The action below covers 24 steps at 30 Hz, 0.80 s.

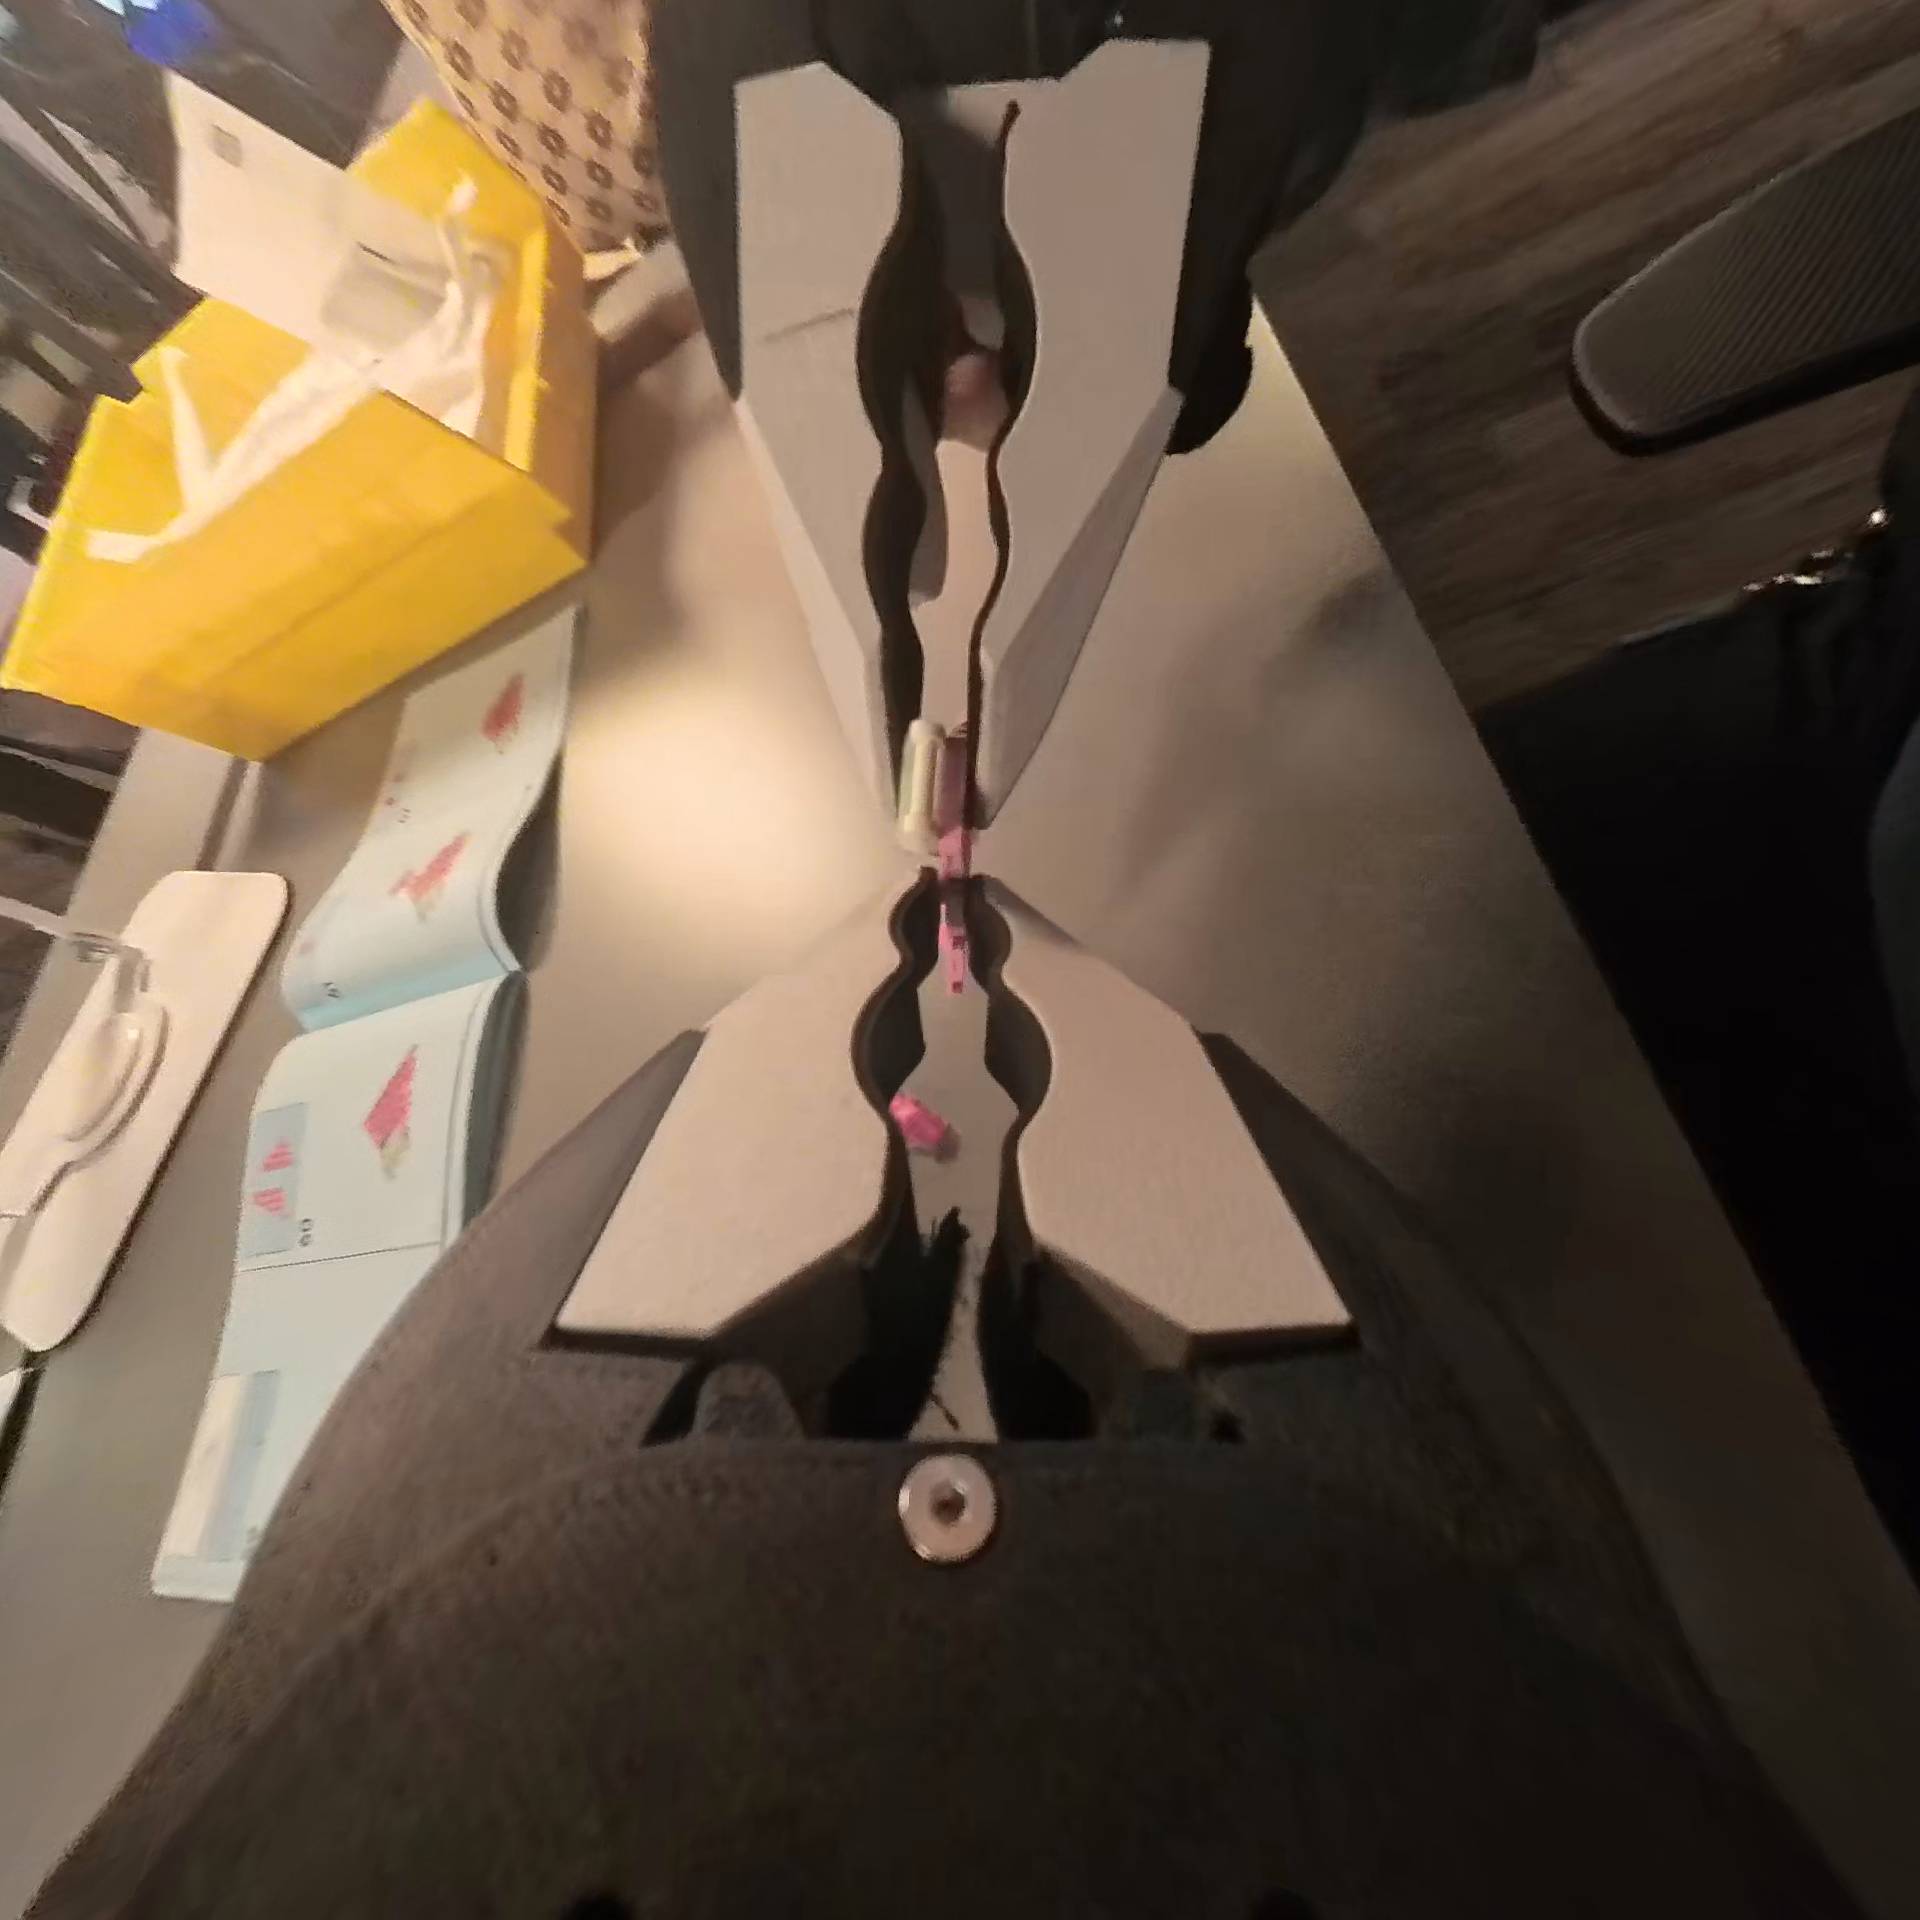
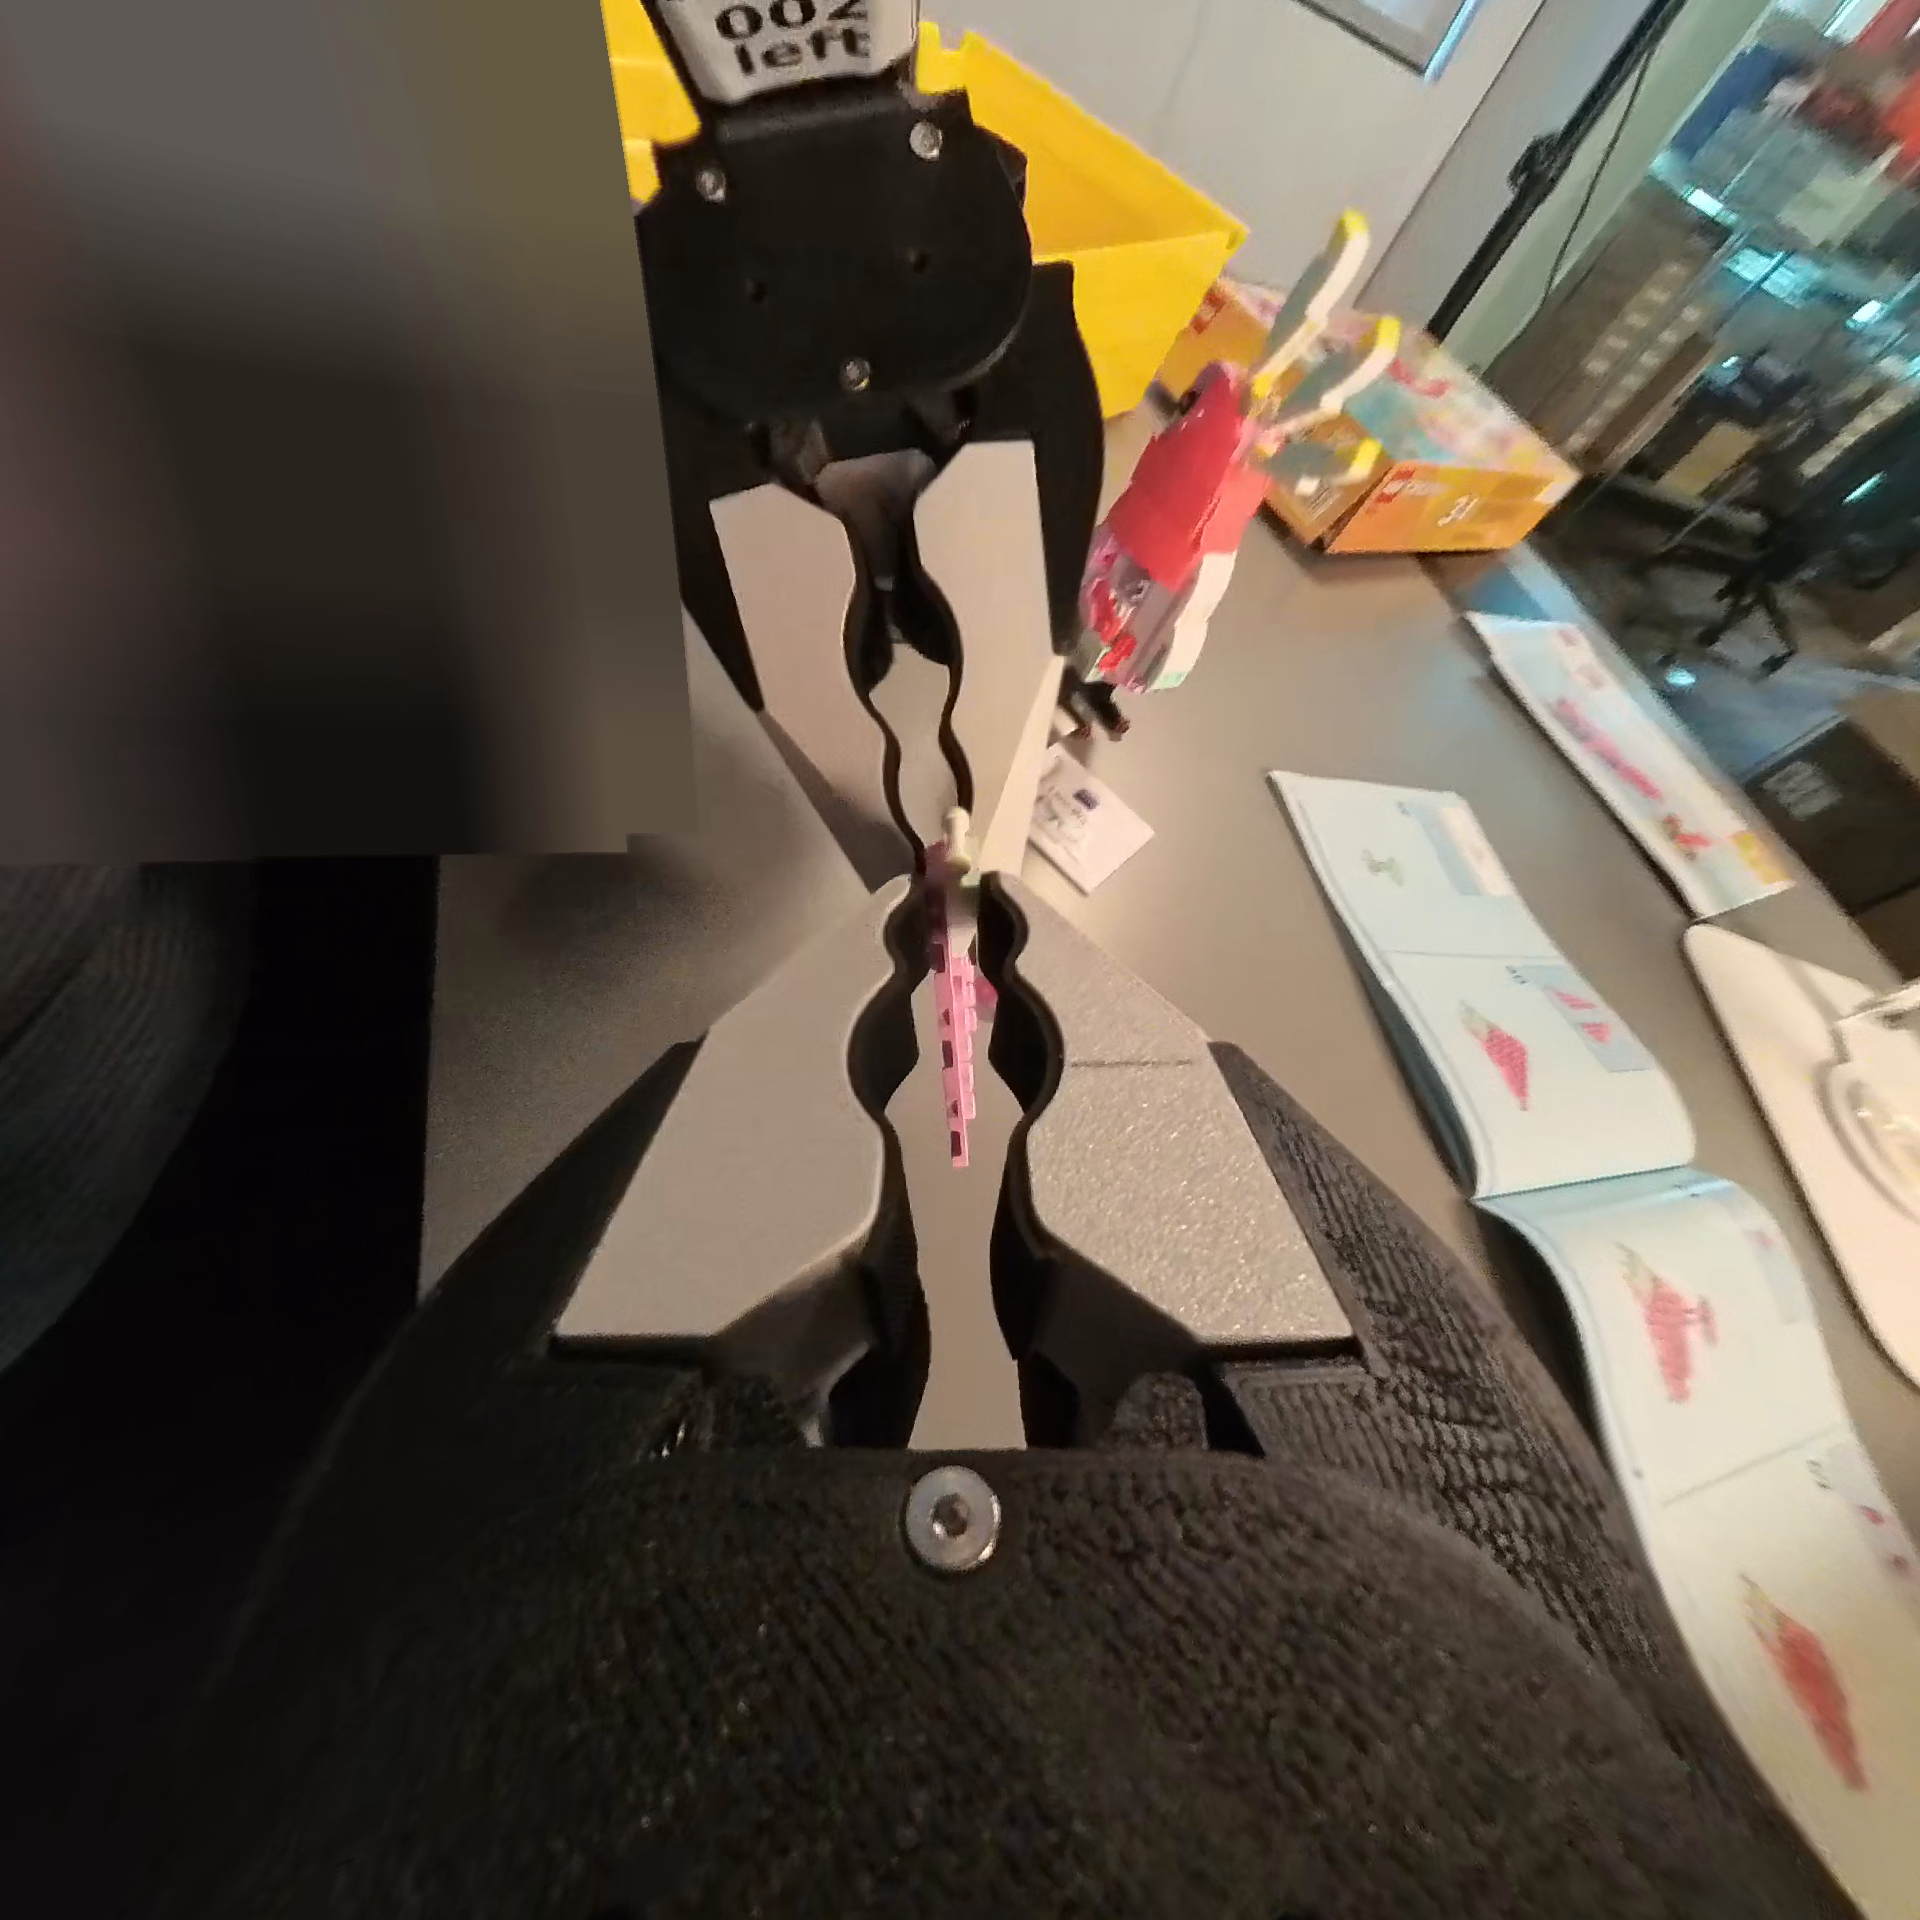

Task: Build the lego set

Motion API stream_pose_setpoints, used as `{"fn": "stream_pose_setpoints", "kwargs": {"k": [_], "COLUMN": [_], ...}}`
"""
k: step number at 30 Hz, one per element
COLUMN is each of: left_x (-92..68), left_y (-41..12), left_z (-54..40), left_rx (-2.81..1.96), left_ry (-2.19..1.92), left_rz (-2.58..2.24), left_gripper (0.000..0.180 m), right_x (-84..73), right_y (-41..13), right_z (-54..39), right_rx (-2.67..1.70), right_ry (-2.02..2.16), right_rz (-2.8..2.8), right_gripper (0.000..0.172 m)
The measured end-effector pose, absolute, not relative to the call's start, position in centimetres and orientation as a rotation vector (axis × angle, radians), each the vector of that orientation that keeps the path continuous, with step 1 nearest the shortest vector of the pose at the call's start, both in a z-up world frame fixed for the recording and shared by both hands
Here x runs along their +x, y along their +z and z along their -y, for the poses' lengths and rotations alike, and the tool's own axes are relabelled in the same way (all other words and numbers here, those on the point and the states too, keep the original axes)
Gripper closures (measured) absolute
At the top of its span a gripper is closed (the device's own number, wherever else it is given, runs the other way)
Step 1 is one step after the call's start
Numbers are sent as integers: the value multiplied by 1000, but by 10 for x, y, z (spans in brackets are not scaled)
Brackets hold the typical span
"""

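Observation:
A thin pink plate (image 1: pixel 952 940) is held edge-on above the grey table (image 1: pixel 675 790), between my two grippers, which meet tip to tip. My left gripper (image 1: pixel 951 883) is shut on one end of it. My right gripper (image 2: pixel 951 888) is shut on the other end, and most of the pink plate (image 2: pixel 958 1049) lies along its jaws. A small white piece (image 1: pixel 920 784) sits against the plate's side, pinched with it between the right gripper's fingertips. The white piece also shows in the right wrist view (image 2: pixel 958 836). The right gripper shows from above in the left wrist view (image 1: pixel 940 821).
A yellow bin (image 1: pixel 312 540) holding white bags stands at the back. Open instruction booklets (image 2: pixel 1538 1039) and a white tray (image 2: pixel 1787 1091) lie beside it. A red and pink brick model (image 2: pixel 1174 520) and an orange box (image 2: pixel 1444 499) stand farther off. A chair arm (image 1: pixel 1745 312) is past the table edge. Less than 4 cm separates the two grippers' tips.

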<state>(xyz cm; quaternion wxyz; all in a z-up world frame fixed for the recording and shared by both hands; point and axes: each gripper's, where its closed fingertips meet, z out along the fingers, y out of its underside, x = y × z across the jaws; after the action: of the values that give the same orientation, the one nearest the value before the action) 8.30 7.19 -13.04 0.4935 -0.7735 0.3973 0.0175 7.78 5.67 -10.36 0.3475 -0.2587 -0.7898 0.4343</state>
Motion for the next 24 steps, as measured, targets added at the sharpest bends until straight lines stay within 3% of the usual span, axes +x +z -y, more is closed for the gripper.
{"fn": "stream_pose_setpoints", "kwargs": {"k": [7,11,17,24], "left_x": [78,59,22,9], "left_y": [-124,-128,-114,-107], "left_z": [-80,-87,-92,-89], "left_rx": [-1881,-1927,-1861,-1799], "left_ry": [19,-30,34,31], "left_rz": [-844,-661,-442,-354], "left_gripper": [176,147,151,153], "right_x": [71,57,41,40], "right_y": [-98,-103,-149,-185], "right_z": [-64,-95,-132,-127], "right_rx": [-637,-597,-423,-421], "right_ry": [993,676,52,9], "right_rz": [2070,1993,1974,2086], "right_gripper": [164,164,164,152]}}
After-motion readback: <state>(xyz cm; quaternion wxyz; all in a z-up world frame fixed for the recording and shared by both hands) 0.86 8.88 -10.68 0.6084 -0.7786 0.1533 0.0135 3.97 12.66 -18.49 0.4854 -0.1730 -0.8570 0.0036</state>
